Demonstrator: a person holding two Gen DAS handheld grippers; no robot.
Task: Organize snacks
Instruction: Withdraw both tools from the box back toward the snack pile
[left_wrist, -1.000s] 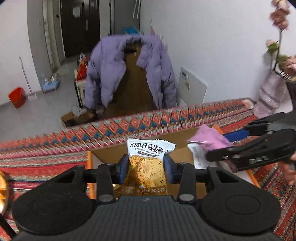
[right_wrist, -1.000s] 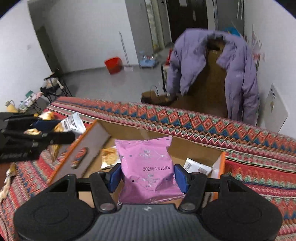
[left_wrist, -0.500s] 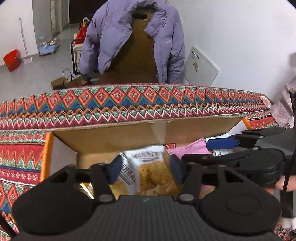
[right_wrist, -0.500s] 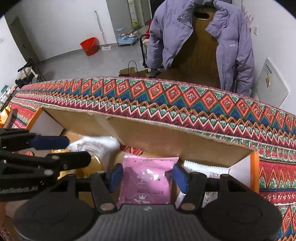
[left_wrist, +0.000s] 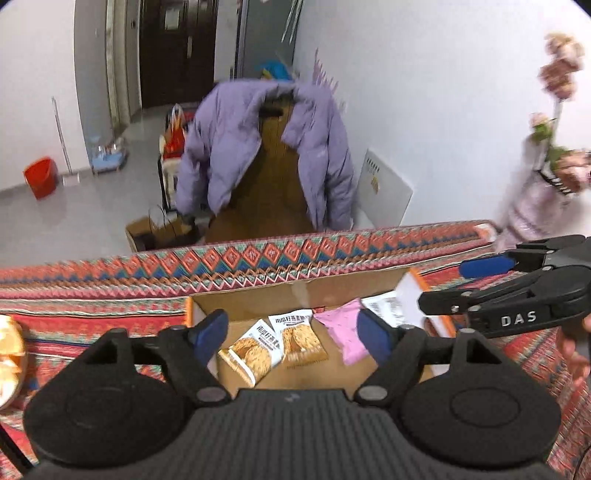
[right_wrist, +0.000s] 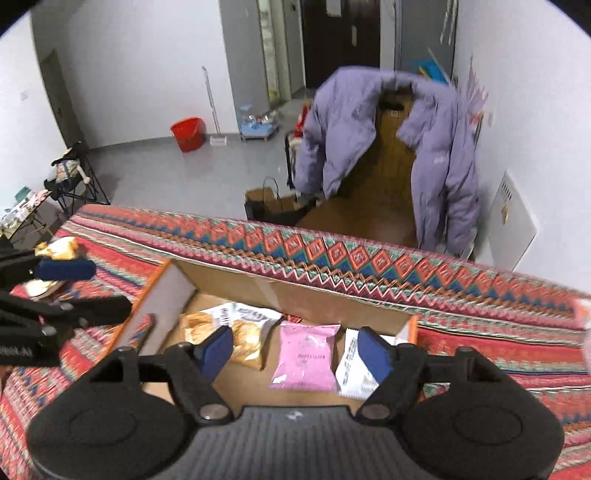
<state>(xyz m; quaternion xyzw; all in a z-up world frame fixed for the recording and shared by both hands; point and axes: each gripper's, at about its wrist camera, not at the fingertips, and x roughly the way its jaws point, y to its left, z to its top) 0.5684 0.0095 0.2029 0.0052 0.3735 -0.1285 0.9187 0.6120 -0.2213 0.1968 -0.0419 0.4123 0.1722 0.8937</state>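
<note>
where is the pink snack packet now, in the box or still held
In the box: the pink packet lies flat on the cardboard box floor, clear of both open tools.

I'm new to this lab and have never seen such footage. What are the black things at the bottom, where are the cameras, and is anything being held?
Each black thing is a hand-held two-finger gripper carried by a person, with a camera looking along its fingers. One picture comes from the left gripper, the other from the right gripper. Both have just been opening and hold nothing. Below them an open cardboard box sits on a patterned cloth. Inside it lie orange snack packets, a pink packet and a white packet. More snacks wait on the cloth at the left.
</note>
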